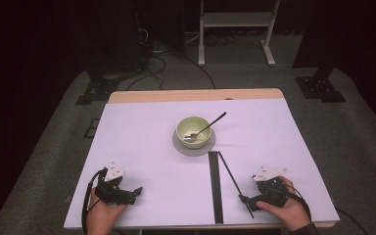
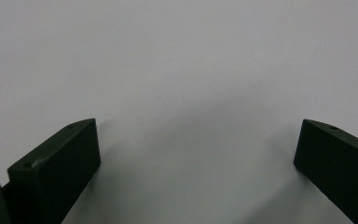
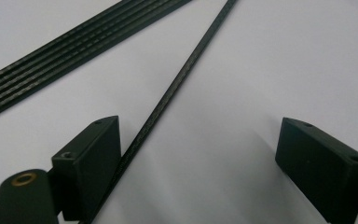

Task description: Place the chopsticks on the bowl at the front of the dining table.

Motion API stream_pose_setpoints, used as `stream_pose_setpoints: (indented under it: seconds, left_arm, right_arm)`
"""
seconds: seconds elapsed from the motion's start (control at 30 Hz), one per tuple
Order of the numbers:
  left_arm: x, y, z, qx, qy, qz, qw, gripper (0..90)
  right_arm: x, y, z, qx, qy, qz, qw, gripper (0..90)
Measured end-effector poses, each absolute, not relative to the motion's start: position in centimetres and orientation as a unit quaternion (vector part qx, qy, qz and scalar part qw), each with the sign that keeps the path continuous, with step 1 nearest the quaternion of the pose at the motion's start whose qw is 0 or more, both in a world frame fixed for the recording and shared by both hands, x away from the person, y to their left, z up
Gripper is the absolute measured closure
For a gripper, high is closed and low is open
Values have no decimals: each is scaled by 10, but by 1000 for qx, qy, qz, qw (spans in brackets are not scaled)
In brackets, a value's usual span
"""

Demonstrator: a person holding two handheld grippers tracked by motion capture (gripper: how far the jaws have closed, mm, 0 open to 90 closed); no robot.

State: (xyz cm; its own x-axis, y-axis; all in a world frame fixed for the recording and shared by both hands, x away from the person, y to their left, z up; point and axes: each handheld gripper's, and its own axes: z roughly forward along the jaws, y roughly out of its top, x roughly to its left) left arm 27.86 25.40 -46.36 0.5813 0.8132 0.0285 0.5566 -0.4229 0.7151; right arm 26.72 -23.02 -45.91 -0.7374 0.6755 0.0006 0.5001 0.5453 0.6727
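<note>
The right gripper, jaws wide, straddles the loose rod to pick it up; the left gripper rests wide, idle.

The thin black rod has a woven, carbon-fibre sort of texture with a slight sheen, same as the strips beside it. Table cover looks matt and smooth, the bowl glossy like glazed ceramic, spoon shiny metal.
</note>
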Motion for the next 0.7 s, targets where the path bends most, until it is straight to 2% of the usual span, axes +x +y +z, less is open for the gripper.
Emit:
stream_pose_setpoints:
  seconds: [0.7]
  left_arm:
    - [279, 254, -464, 822, 417, 189, 339, 0]
  right_arm:
    - [280, -252, -457, 362, 863, 325, 136, 133]
